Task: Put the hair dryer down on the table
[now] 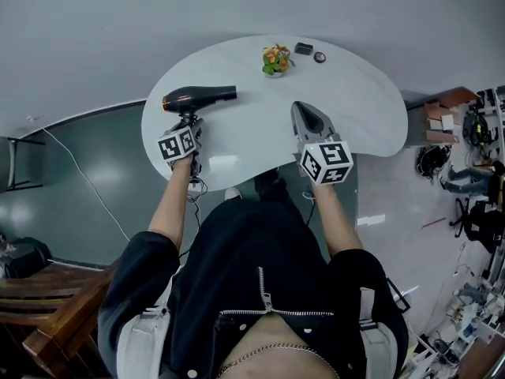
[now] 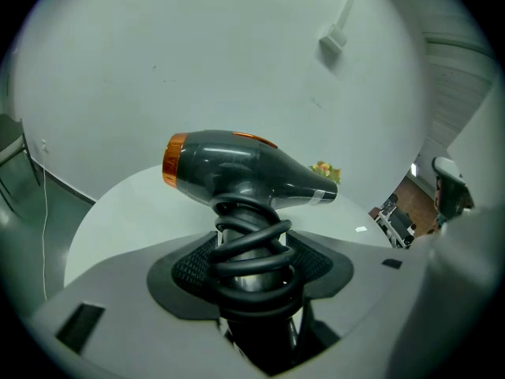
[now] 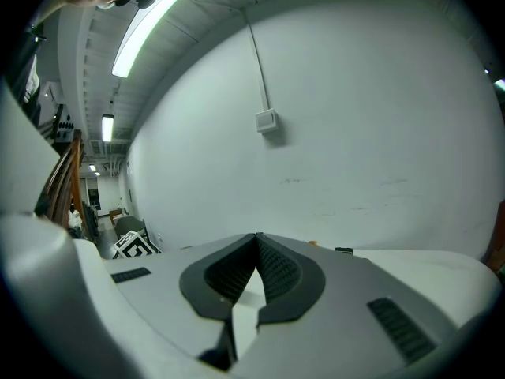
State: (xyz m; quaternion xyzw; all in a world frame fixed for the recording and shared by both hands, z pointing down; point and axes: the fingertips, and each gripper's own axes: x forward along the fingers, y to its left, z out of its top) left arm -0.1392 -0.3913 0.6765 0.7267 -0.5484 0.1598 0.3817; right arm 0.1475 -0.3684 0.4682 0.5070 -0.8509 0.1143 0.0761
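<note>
A black hair dryer (image 1: 199,97) with an orange rear ring hangs over the left part of the white table (image 1: 371,109), nozzle pointing right. My left gripper (image 1: 189,125) is shut on its handle, which has the black cord coiled around it. In the left gripper view the dryer (image 2: 237,168) stands upright above the jaws, and the coiled handle (image 2: 251,251) sits between the black pads. My right gripper (image 1: 304,113) hovers over the table's middle, shut and empty; its pads (image 3: 276,271) meet at the tips in the right gripper view.
A small flower pot (image 1: 274,60), a dark flat box (image 1: 304,49) and a small round thing (image 1: 319,57) sit at the table's far edge. A wooden chair (image 1: 47,306) stands at the lower left. Clutter lies on the floor at right. A white wall (image 3: 331,133) faces me.
</note>
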